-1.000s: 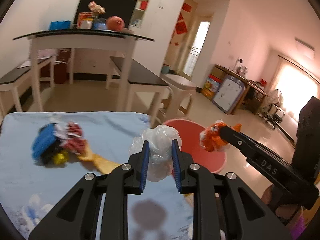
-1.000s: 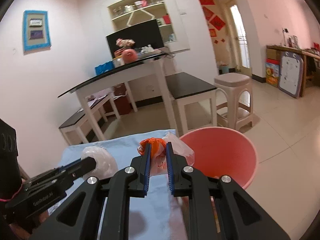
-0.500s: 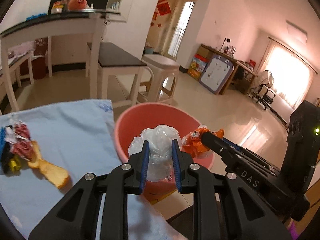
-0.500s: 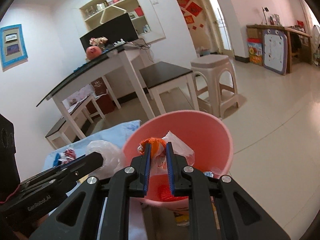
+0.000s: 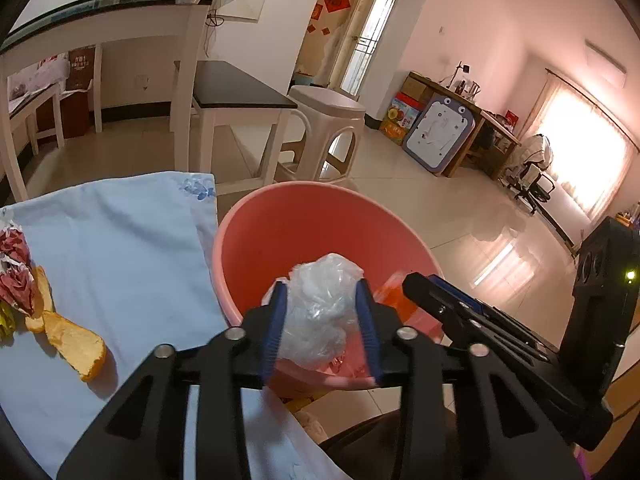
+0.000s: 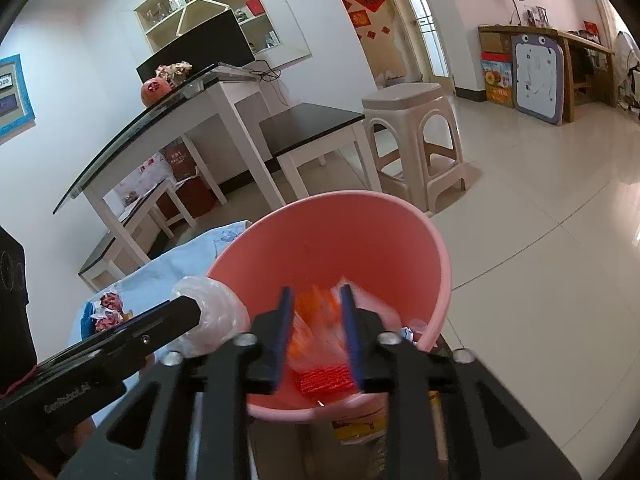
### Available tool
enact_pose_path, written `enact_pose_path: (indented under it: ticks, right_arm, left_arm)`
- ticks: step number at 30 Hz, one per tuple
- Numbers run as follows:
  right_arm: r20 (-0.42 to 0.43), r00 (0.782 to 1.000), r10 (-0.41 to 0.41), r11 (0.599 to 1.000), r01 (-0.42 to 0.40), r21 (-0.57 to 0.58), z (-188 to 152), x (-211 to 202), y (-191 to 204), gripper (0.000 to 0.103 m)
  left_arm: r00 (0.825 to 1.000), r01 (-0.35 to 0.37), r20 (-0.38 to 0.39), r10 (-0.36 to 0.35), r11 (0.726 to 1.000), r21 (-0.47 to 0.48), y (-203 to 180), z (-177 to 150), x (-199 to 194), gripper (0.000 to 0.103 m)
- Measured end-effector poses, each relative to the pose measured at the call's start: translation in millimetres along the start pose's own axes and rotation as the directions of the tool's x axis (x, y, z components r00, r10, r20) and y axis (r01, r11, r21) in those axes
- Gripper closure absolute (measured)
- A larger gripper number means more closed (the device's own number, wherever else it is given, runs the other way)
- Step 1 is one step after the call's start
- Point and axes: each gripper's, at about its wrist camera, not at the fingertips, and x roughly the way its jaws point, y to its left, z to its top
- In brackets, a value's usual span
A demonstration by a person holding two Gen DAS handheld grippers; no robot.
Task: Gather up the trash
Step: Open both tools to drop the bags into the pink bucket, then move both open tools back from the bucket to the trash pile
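A pink bucket (image 5: 256, 240) stands on the floor beside the table with the light blue cloth (image 5: 120, 248); it also shows in the right wrist view (image 6: 400, 248). My left gripper (image 5: 322, 316) hangs over the bucket with its jaws spread around a crumpled clear plastic bag (image 5: 320, 312), which also shows in the right wrist view (image 6: 208, 312). My right gripper (image 6: 316, 320) is open over the bucket, and a blurred orange wrapper (image 6: 316, 320) is dropping between its fingers. A red packet (image 6: 326, 376) lies inside the bucket.
Orange peel (image 5: 74, 344) and red and white crumpled wrappers (image 5: 16, 276) lie on the cloth at the left. A beige plastic stool (image 6: 416, 140), a black-topped bench (image 6: 312, 124) and a glass-topped white table (image 6: 168, 120) stand behind the bucket.
Both grippers moved from above the cloth to over the bucket. The right jaws have opened and the orange wrapper is falling. The left jaws have widened around the plastic bag.
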Motion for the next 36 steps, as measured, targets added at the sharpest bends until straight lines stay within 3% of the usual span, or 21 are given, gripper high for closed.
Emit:
enact_pose_path:
  ticks: [2,19,26,36]
  right_arm:
    - [0.012,1.000,-0.007,1.000,0.007,0.001,-0.3,-1.0,-0.5,0.058]
    - [0.043,0.999,-0.014,1.000,0.014,0.001,-2.5,-39.7,11.3,0.058]
    - [0.053,0.998,0.026,0.999,-0.023,-0.048,-9.4,-61.3,39.9,0.057]
    - [0.020,0.994,0.109,0.985,-0.105,-0.136,-29.2,-73.8,103.9,0.054]
  left_arm:
    - [1.000,0.007,-0.006,-0.007,1.000,-0.008,1.7,0.5,0.4,0.061]
    - [0.993,0.091,0.073,-0.092,0.996,0.019,-9.2,5.8,-42.2,0.060]
    - [0.994,0.007,0.106,-0.009,1.000,0.023,1.6,-0.3,-77.0,0.060]
    - [0.983,-0.119,0.147,0.112,0.992,0.037,28.7,-29.5,-134.8,0.060]
